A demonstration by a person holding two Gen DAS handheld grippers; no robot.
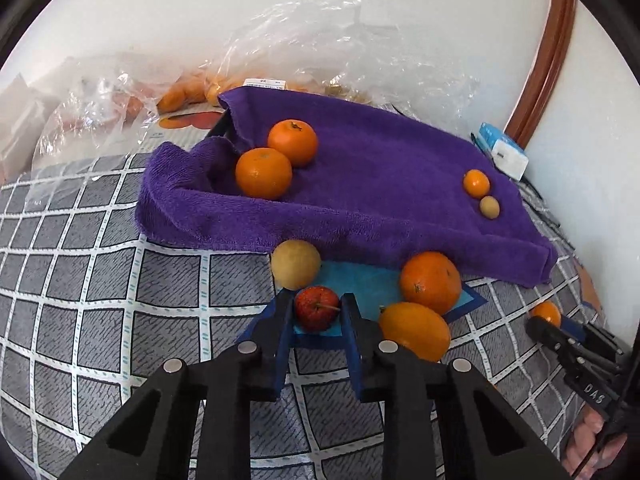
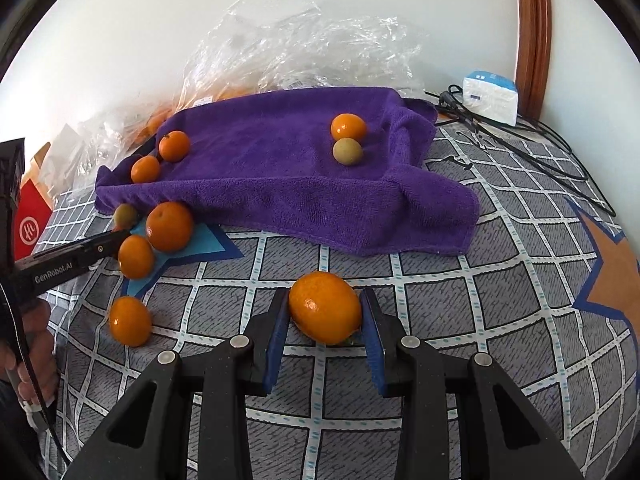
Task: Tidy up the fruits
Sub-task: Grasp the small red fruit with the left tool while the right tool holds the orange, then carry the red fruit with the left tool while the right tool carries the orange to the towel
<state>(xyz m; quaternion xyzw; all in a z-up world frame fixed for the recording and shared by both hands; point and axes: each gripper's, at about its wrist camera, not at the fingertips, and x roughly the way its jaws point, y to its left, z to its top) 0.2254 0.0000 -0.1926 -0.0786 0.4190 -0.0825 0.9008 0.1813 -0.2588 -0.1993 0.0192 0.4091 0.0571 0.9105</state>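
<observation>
your left gripper [image 1: 316, 306] fingers squeeze a small, bumpy red fruit [image 1: 316, 307]. your right gripper [image 2: 325, 310] fingers squeeze a shiny, oval orange fruit [image 2: 325, 307].

Both tools are matte black plastic with triangular cut-outs, round silver screw heads and blue-padded jaws. The left gripper [image 1: 316, 312] has white "GenRobot.AI" lettering on its side; the right gripper [image 2: 325, 312] has "DAS". Bare-skinned hands grip each handle.
</observation>
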